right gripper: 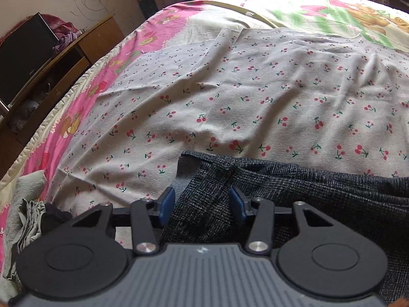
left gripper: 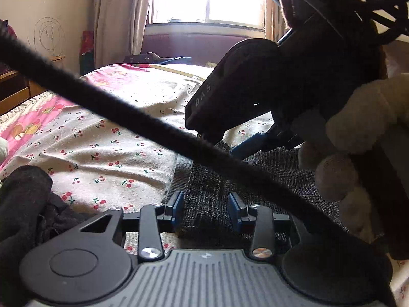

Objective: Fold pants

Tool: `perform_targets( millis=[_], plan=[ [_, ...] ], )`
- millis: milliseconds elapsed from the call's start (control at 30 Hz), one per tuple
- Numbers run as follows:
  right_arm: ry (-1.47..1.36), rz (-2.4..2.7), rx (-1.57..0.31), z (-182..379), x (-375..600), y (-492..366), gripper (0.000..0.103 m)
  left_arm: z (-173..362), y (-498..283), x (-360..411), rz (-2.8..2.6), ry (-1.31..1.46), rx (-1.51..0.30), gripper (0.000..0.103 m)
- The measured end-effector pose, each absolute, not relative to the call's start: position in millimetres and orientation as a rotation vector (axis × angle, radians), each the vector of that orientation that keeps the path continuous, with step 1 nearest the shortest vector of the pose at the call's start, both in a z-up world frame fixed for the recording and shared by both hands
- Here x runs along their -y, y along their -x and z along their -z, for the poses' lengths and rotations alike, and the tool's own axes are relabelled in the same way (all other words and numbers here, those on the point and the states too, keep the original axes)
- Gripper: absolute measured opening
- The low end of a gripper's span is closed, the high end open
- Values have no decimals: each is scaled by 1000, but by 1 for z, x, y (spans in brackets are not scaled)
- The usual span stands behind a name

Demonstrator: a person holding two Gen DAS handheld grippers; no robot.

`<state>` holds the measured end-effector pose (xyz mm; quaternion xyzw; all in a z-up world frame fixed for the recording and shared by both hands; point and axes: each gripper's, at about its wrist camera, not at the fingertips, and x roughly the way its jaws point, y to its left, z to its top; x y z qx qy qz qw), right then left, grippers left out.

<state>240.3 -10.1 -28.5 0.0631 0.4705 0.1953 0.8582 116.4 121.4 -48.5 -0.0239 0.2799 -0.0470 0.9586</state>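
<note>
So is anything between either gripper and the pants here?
Nothing visible. The pants already lie between the open fingers of the right gripper and the left gripper. A dark cable crosses the left wrist view above the fabric.

The pants (right gripper: 294, 192) are dark charcoal with a fine grey check, a plain grey band showing at one edge. The sheet (right gripper: 255, 89) beneath is off-white, dotted with red cherries on green stems. The bedspread (right gripper: 71, 107) is hot pink with cream trim and orange cartoon figures. Each tool (right gripper: 202, 204) (left gripper: 205, 208) is black with blue fingertips (right gripper: 166, 202). The curtain (left gripper: 115, 12) is beige.
</note>
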Motion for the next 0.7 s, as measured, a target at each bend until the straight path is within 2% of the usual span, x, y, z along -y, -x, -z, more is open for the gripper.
perform_targets(
  millis=[33,67,100,167,200,267,300,433,700],
  plan=[
    [-114,-395,-991,30,7,-242,40,48,-114,-123,97,54,-564,51],
    [-103,-387,-992,30,8,-243,26,49,-113,-124,100,61,-559,51],
    [-132,-395,-1002,31,11,-246,20,48,-111,-126,101,68,-552,50],
    [-181,-398,-1012,30,21,-248,11,46,-108,-132,103,100,-536,41],
    [-213,-405,-1013,28,26,-248,10,44,-106,-136,109,123,-526,39],
    [-237,-417,-995,21,27,-244,10,40,-102,-143,101,157,-511,27],
    [-251,-425,-988,17,27,-242,9,37,-101,-146,96,166,-503,25],
    [-276,-475,-940,6,17,-239,6,33,-99,-149,67,151,-496,24],
    [-297,-450,-958,46,-1,-249,6,36,-105,-142,48,94,-552,23]
  ],
)
